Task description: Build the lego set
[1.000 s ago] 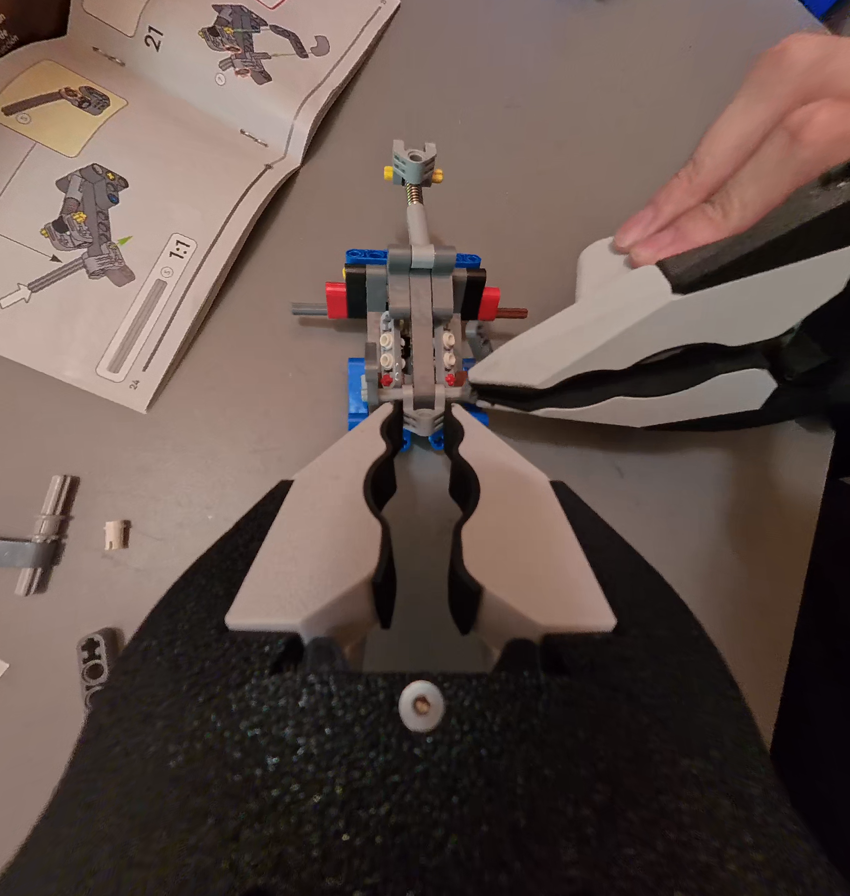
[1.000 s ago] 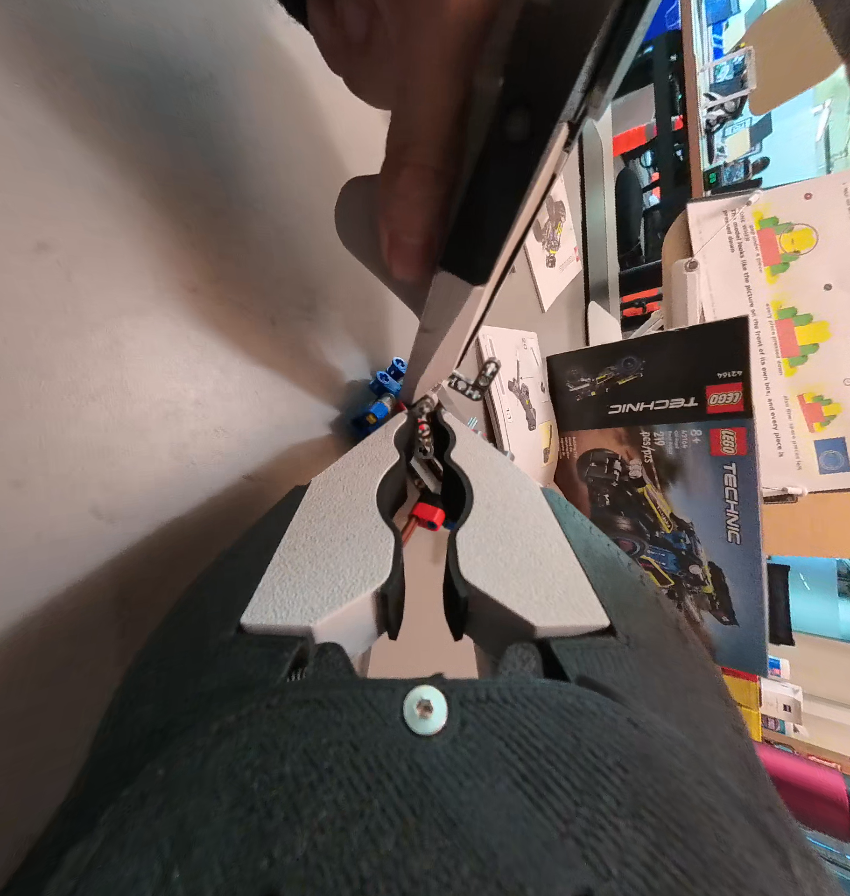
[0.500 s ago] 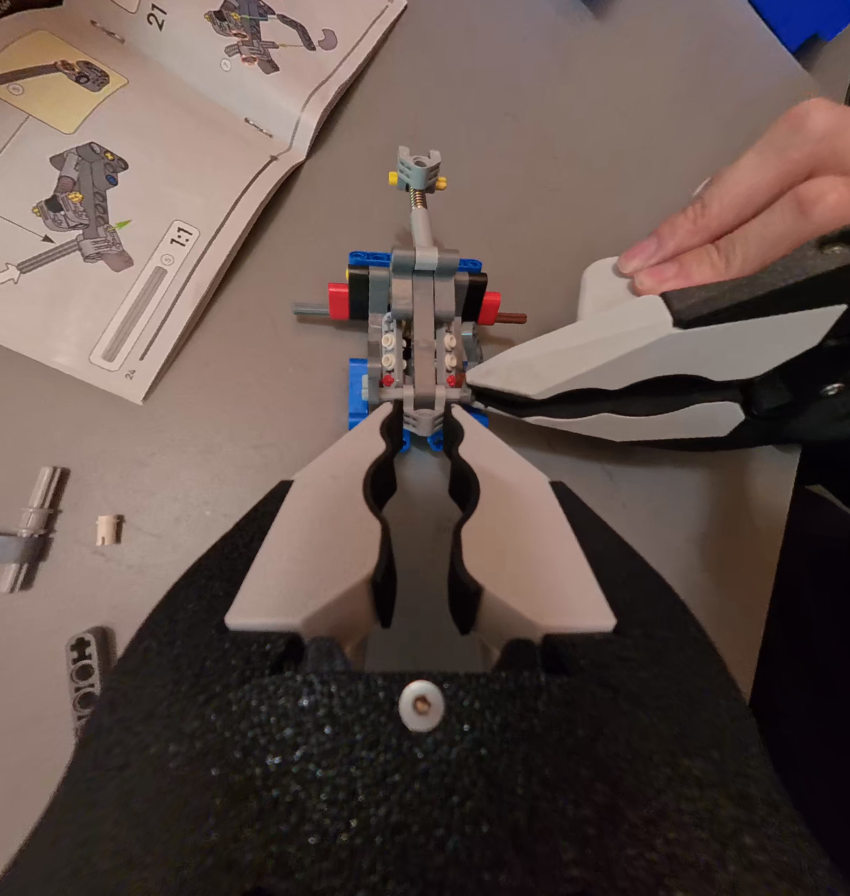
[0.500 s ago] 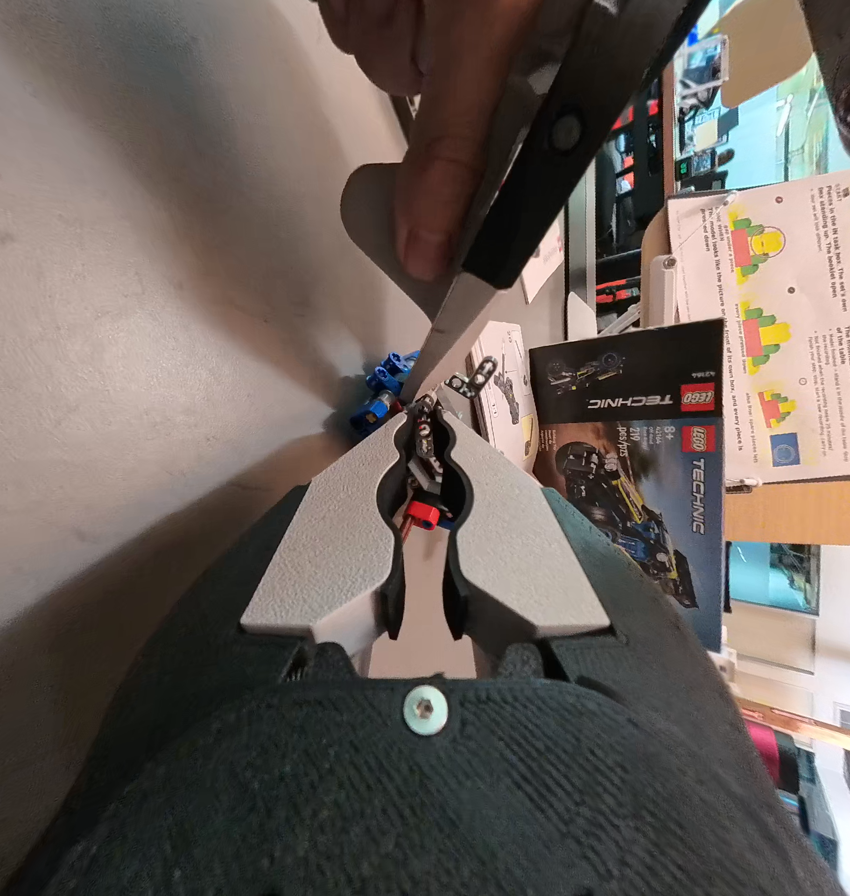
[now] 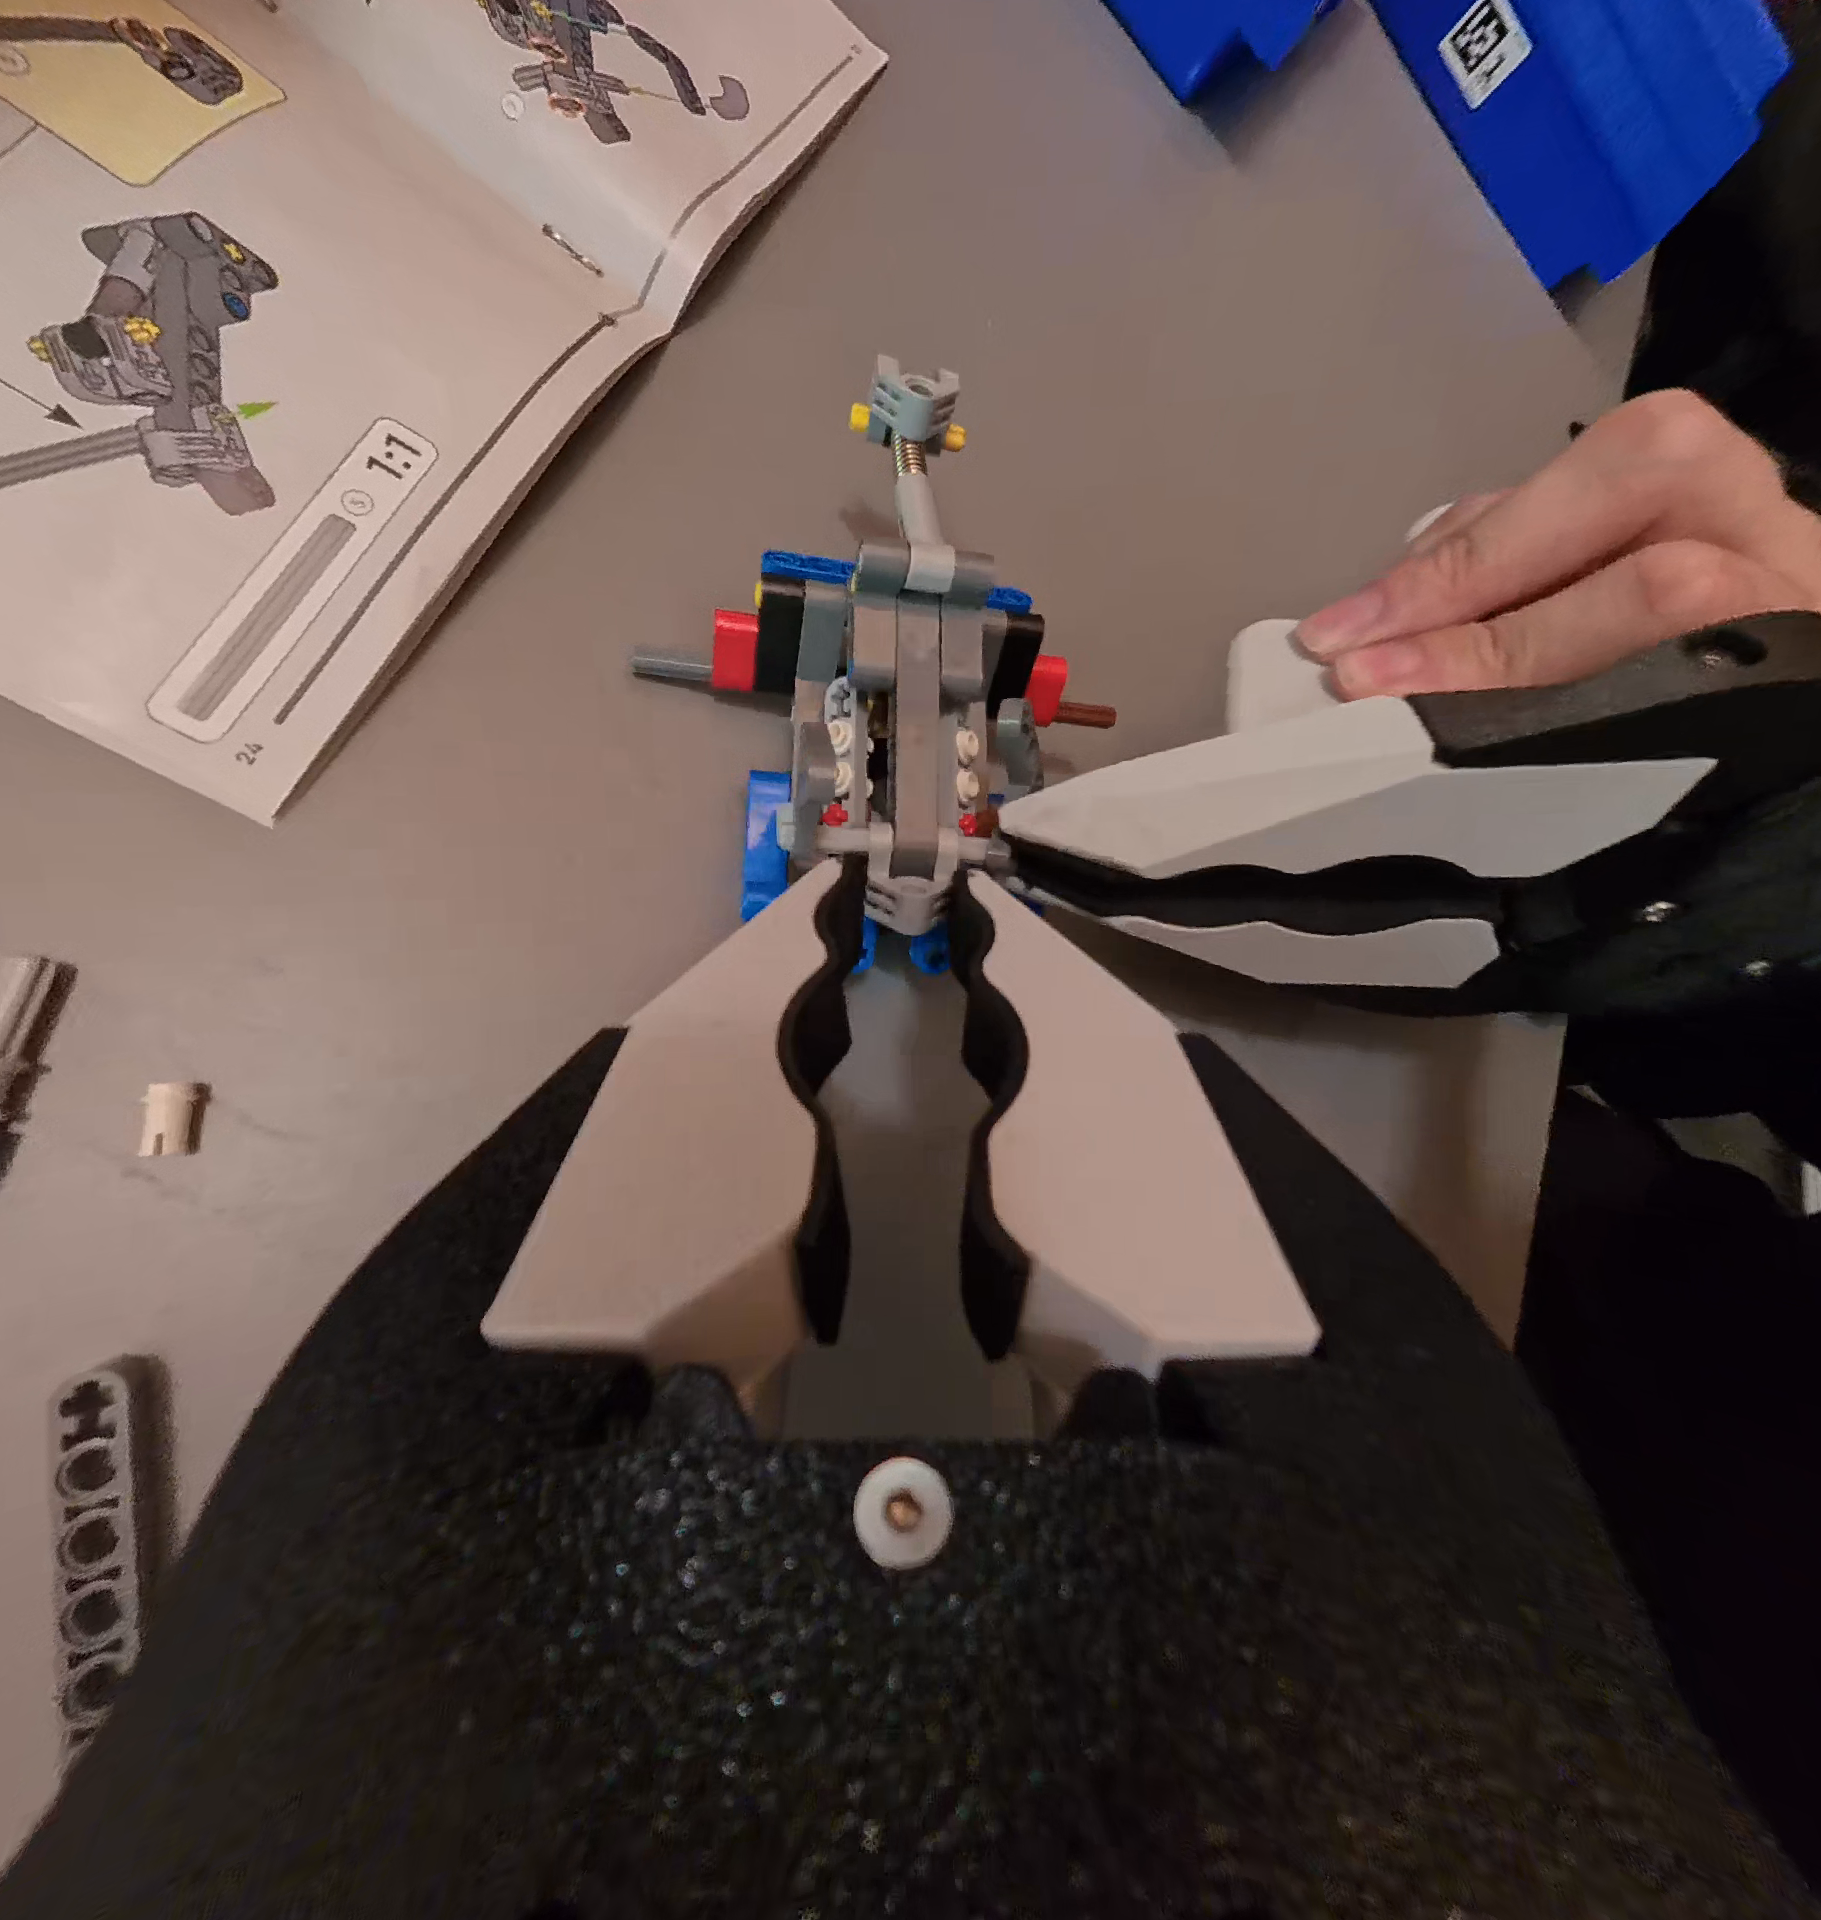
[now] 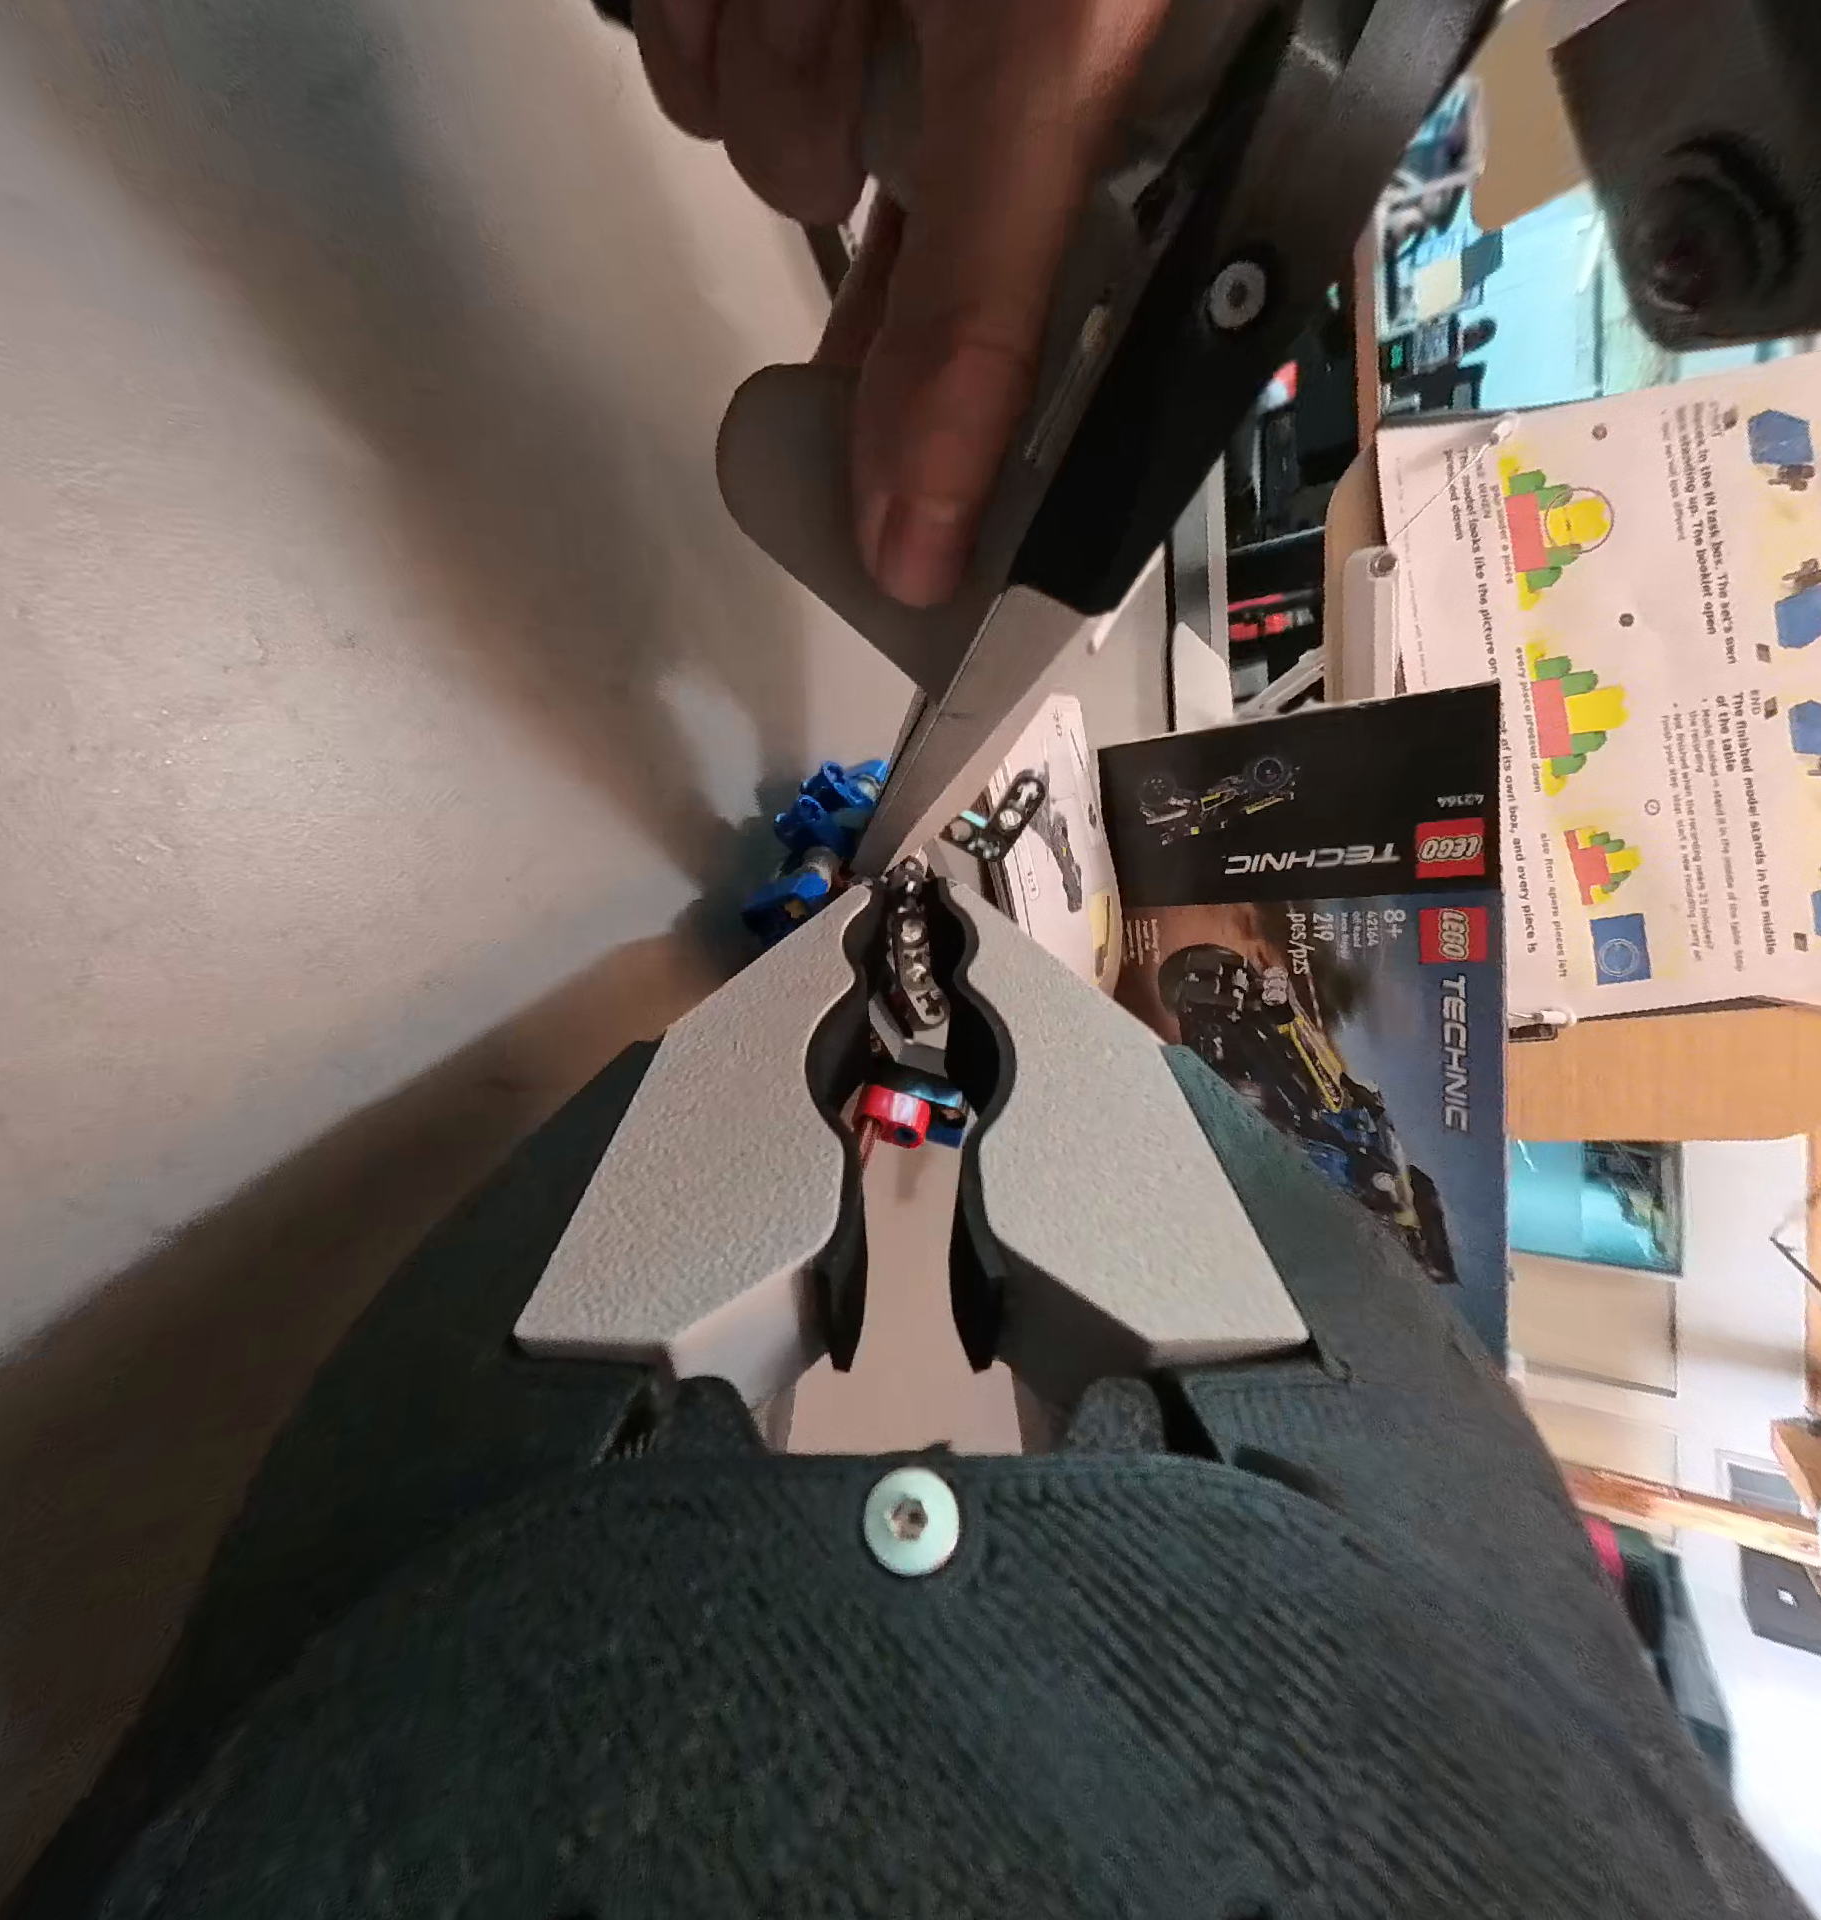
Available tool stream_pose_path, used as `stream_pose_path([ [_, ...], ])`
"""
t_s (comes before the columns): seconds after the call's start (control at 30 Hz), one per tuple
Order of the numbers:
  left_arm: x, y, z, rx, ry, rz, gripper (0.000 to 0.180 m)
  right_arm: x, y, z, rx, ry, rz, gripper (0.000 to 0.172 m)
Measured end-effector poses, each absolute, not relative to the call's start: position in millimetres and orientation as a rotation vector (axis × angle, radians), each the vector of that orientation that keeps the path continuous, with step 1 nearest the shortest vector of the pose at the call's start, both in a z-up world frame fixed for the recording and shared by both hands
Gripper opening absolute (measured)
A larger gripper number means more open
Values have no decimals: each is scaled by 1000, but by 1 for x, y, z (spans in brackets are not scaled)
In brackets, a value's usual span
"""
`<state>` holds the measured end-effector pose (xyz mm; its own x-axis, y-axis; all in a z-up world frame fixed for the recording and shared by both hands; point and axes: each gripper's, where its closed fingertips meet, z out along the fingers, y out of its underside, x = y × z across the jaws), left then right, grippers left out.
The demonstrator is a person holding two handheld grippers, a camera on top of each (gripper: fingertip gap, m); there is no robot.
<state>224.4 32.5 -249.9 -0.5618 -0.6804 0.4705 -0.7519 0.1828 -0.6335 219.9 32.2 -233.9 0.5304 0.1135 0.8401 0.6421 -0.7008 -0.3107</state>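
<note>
On a grey table [image 5: 1249, 343], the left gripper [image 5: 906, 904] clamps the grey end of a small grey, blue and red plastic brick model [image 5: 901, 717]; the right gripper [image 5: 1015, 857], nearly closed, apparently pinches its thin side axle beside an open instruction booklet [image 5: 386, 312].

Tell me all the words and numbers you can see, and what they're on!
I won't copy writing; these things carry it:
Open instruction booklet: numbers.
Dark toy box: logos, words.
White poster: small print.
Blue bin: code sticker.
</note>
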Motion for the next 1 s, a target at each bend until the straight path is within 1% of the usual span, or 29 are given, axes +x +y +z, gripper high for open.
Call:
stream_pose_path([
  [0.3, 223, 33, -248, 1398, -2298, 1389, 14, 219, 31, -235, -2103, -567, -1090, 4],
  [0.43, 219, 34, -245, 1353, -2237, 1434, 20, 220, 31, -239, -2104, -587, -1120, 5],
  [0.47, 220, 34, -246, 1356, -2252, 1438, 21, 220, 32, -238, -2094, -598, -1133, 5],
  [0.53, 223, 38, -249, 1366, -2354, 1425, 14, 218, 35, -240, -2094, -577, -1082, 5],
  [0.7, 227, 37, -250, 1370, -2431, 1426, 15, 220, 34, -241, -2098, -560, -1074, 4],
  [0.83, 226, 33, -248, 1339, -2440, 1451, 25, 223, 34, -241, -2090, -544, -1073, 4],
  [1.0, 230, 33, -248, 1365, -2477, 1462, 25, 227, 34, -241, -2077, -530, -1074, 5],
])
